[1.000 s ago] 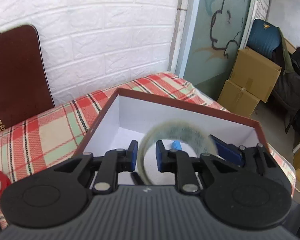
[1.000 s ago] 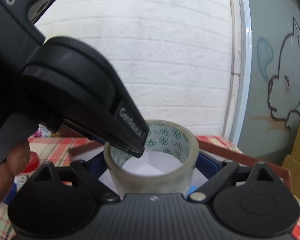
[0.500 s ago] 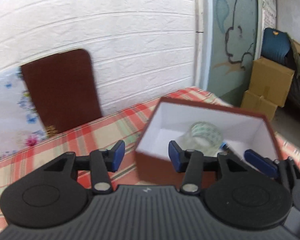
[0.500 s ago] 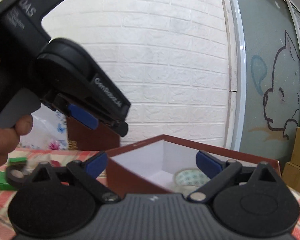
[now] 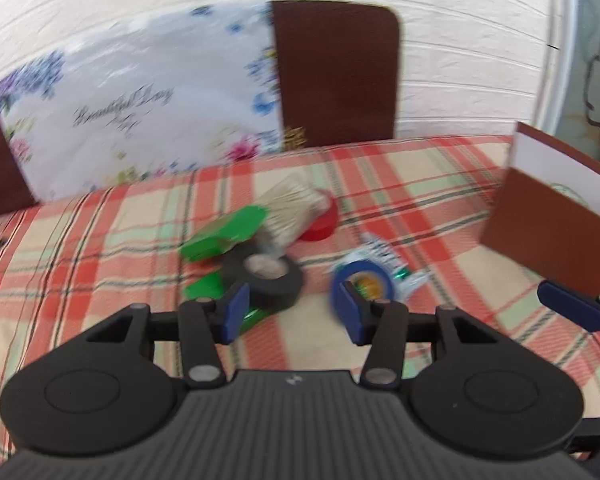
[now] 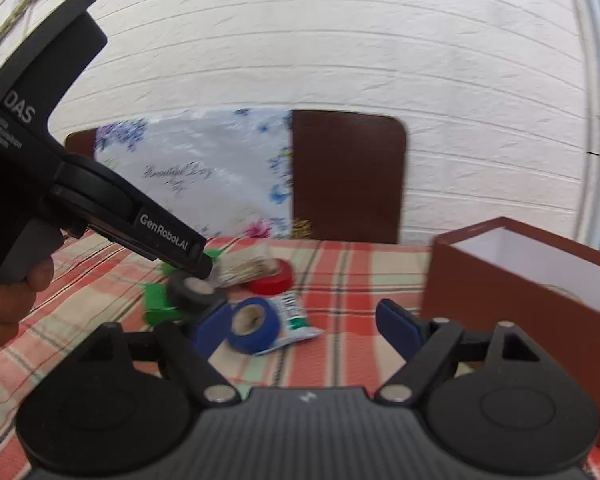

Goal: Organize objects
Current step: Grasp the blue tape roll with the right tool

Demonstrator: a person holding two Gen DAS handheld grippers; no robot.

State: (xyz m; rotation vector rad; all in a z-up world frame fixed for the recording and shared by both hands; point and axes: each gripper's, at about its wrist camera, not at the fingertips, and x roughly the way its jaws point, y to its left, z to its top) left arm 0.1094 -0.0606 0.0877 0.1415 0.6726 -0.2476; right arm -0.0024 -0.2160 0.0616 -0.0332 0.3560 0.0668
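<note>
White brick wall behind; plaid tablecloth [image 5: 440, 176]. Between picks: black tape roll [image 5: 266, 278], blue tape roll [image 6: 254, 324] loose on cloth; brown box [image 6: 512, 280] at right. Left gripper [image 5: 292, 306] half open, empty. Right gripper [image 6: 304, 322] closing, empty. Next, presumably: straddle one roll.

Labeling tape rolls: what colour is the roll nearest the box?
Blue tape roll, lying near the brown box; clearest in the right wrist view.
</note>
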